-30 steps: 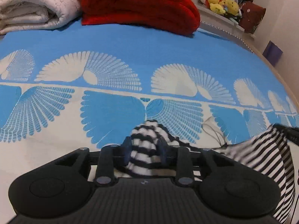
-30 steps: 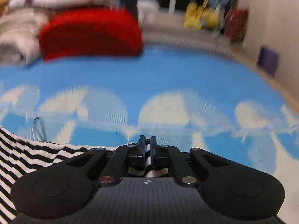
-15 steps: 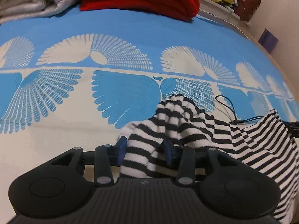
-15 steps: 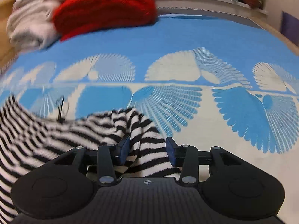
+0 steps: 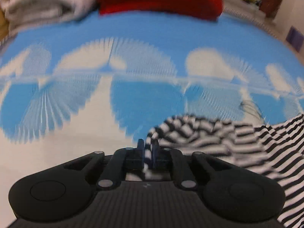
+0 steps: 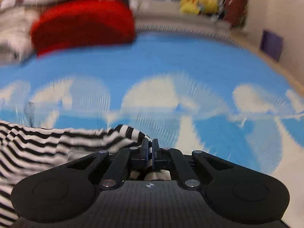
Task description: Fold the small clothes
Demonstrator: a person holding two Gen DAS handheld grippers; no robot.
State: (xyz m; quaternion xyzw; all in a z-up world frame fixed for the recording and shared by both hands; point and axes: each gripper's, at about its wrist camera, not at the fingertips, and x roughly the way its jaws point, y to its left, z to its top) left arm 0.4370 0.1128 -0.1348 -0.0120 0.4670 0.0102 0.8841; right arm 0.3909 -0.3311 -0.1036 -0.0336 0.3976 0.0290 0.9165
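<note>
Both claws have just closed on the striped garment point(image 5: 218, 138): the left claw point(image 5: 148, 150) pinches one edge, the right claw point(image 6: 150, 148) the other. It sags onto the blue-and-white bedspread point(image 5: 152, 47). A red blanket point(image 6: 81, 22), pale folded bedding point(image 5: 43, 3) and yellow plush toys point(image 6: 197, 1) lie well beyond.

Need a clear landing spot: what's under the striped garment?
The blue-and-white patterned bedspread shows all around the striped garment. Whatever lies directly beneath it is covered.
</note>
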